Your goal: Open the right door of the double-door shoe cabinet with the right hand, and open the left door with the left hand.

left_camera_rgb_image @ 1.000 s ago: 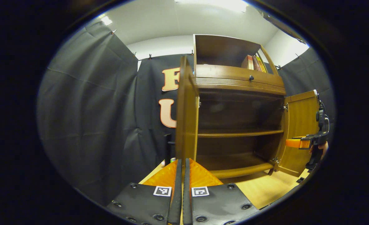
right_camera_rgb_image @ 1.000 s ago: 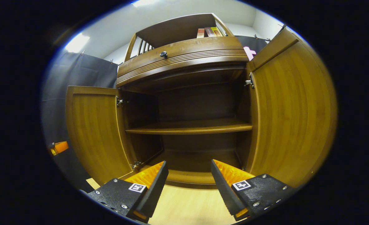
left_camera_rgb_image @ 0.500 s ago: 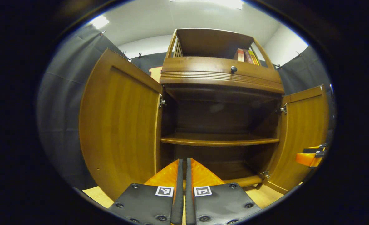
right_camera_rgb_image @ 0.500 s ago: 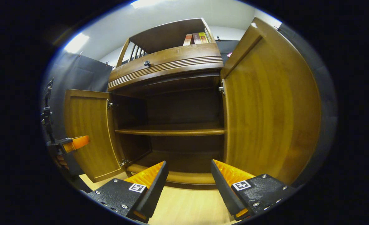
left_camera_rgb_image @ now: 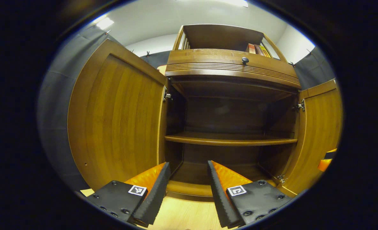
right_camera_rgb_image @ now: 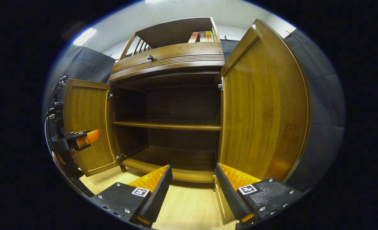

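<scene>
The wooden shoe cabinet [left_camera_rgb_image: 230, 68] stands with both doors swung wide. In the left gripper view its left door [left_camera_rgb_image: 115, 118] is close on my left and the right door [left_camera_rgb_image: 317, 134] is farther off at the right. My left gripper [left_camera_rgb_image: 186, 174] is open in front of the cabinet's bottom edge, holding nothing. In the right gripper view the right door [right_camera_rgb_image: 262, 108] is close at the right and the left door [right_camera_rgb_image: 85, 124] stands at the left. My right gripper [right_camera_rgb_image: 193, 175] is open and holds nothing. The left gripper [right_camera_rgb_image: 91, 136] appears beside the left door.
Inside, a middle shelf [left_camera_rgb_image: 230, 140] and the bottom board [right_camera_rgb_image: 173, 159] are bare. A drawer with a dark knob [left_camera_rgb_image: 245, 59] sits above the doors, and books [right_camera_rgb_image: 201, 36] stand on the top shelf. Light wooden floor [right_camera_rgb_image: 189, 207] lies in front; black cloth walls surround.
My left gripper went from shut to open and turned to face the cabinet's inside. The left door swung wider. The right gripper drifted a little to the right.
</scene>
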Motion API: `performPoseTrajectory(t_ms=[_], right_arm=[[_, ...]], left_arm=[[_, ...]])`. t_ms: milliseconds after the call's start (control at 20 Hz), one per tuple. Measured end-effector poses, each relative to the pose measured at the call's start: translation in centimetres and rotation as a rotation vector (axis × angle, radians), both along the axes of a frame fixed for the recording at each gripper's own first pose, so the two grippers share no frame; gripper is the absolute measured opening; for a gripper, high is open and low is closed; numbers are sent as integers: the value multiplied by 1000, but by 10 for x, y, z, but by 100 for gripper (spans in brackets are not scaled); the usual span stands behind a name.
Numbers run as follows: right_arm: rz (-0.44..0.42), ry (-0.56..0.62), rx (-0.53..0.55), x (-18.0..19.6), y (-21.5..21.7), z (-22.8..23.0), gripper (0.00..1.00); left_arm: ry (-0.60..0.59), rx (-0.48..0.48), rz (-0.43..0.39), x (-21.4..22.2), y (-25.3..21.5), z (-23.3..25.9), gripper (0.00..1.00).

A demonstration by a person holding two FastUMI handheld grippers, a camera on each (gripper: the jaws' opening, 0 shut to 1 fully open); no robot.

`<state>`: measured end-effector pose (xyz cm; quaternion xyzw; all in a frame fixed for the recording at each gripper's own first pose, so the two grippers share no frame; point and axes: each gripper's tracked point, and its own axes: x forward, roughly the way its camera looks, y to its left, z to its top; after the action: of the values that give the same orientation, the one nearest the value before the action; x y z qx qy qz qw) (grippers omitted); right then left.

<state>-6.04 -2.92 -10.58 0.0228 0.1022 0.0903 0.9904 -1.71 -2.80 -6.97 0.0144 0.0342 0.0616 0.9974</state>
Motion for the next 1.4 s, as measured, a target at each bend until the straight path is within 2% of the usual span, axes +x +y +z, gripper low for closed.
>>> performPoseTrajectory(t_ms=[50, 250, 650, 800, 850, 900, 1200, 1400], right_arm=[[2, -2, 6, 1, 2, 1, 86], [9, -7, 36, 9, 14, 4, 86], [21, -16, 115, 22, 35, 12, 86], [13, -31, 146, 23, 37, 17, 86], [5, -21, 144, 23, 35, 14, 91], [5, -5, 144, 22, 35, 8, 86], [-18, -8, 110, 20, 29, 5, 85], [1, -33, 106, 21, 35, 12, 86]], left_arm=[[-5, -3, -17, 0, -3, 1, 82], [-27, 33, -29, -5, -3, 12, 100], [-45, 82, -27, -10, 5, 27, 97], [-50, 89, -52, -10, -1, 24, 97], [-46, 95, -55, -10, -2, 23, 97], [-41, 97, -55, -10, -2, 23, 97], [-46, 88, -72, -4, -7, 24, 97], [-40, 83, -75, -3, -6, 21, 97]])
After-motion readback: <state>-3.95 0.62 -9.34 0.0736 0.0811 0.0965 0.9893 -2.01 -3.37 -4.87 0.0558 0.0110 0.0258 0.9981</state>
